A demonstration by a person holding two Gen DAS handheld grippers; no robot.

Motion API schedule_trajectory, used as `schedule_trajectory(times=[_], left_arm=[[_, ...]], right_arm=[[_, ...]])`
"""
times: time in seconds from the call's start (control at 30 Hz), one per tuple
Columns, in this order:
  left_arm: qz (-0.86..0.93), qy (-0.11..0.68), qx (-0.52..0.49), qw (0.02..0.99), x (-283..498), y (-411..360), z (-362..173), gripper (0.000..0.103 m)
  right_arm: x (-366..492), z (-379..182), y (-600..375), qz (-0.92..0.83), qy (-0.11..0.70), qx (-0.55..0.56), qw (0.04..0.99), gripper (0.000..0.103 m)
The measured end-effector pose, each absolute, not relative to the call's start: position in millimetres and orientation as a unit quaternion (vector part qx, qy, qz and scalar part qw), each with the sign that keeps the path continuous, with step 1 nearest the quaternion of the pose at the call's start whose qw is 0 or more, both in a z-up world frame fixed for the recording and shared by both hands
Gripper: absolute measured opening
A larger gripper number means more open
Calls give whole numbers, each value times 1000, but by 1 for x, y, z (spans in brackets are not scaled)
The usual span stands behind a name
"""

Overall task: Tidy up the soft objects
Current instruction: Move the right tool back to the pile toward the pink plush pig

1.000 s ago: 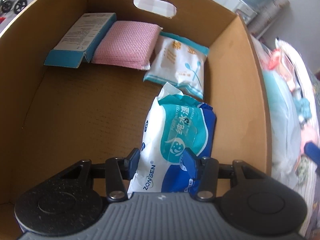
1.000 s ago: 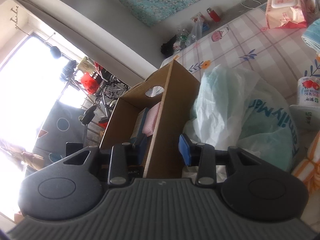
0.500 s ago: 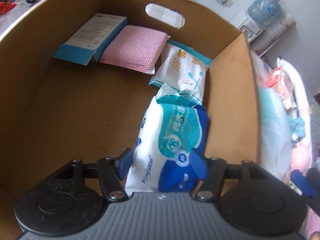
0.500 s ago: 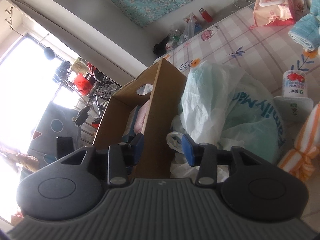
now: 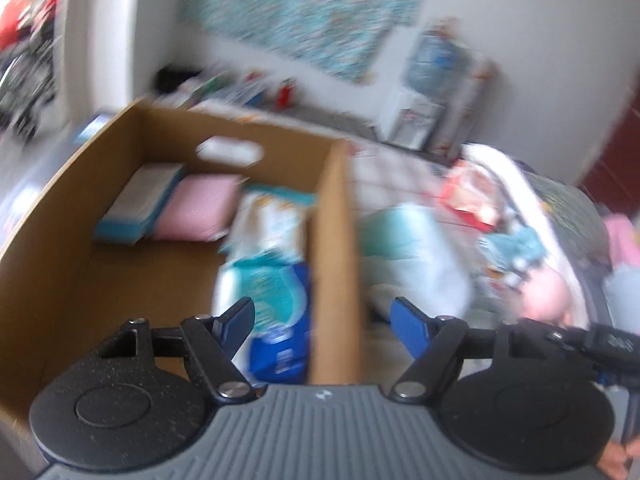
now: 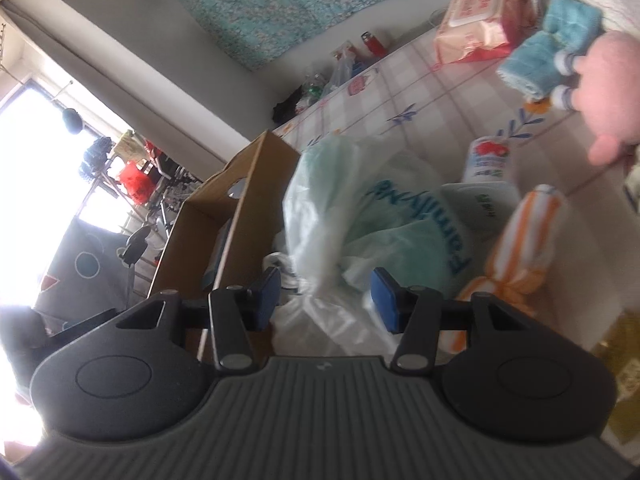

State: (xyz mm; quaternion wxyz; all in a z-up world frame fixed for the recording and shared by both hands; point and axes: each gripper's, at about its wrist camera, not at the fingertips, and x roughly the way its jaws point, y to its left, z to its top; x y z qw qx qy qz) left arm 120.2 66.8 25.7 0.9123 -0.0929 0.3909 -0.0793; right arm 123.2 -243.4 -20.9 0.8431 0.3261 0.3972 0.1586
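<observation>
Left view is motion-blurred. My left gripper has its jaws opening, spread wide, nothing held: the right wall of the cardboard box sits in the gap between the fingers, pads clear of it. Blue-and-white wipes pack lies on the box floor against that wall, just ahead of the left finger, no contact that I can see. At 12 o'clock from it a white-and-teal pack, then at 11 o'clock the pink sponge and a blue-edged carton, lined up along the far wall under the handle cutout.

Right gripper jaws opening too, roughly half spread. The crumpled plastic bag with blue lettering sits ahead of and partly between the fingers; I can't see the pads pressing on it, so nothing gripped. Box is at 10 o'clock of this view, bag just beside its wall.

Rest of the soft stuff is on the checked tablecloth: orange-striped towel at 3 o'clock near the right finger, white tissue pack and red-topped white tube at 2 o'clock, pink plush touching the blue towel at 1–2 o'clock, pink wipes pack at 1 o'clock, farthest out
</observation>
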Motion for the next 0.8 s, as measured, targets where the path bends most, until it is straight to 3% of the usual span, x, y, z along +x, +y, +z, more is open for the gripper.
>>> schedule_trajectory(times=[0.17, 0.37, 0.57, 0.8], left_arm=[[-137, 357, -25, 924, 133, 0, 38, 76], [-214, 358, -11, 909, 150, -82, 28, 75], [-250, 349, 37, 902, 160, -167, -4, 64], [-288, 378, 70, 877, 170, -226, -42, 48]], right_arm=[[115, -14, -288, 121, 371, 335, 857, 50], [110, 0, -347, 55, 340, 312, 885, 50], [124, 5, -423, -15, 329, 310, 892, 52], [159, -34, -485, -47, 381, 351, 854, 52]])
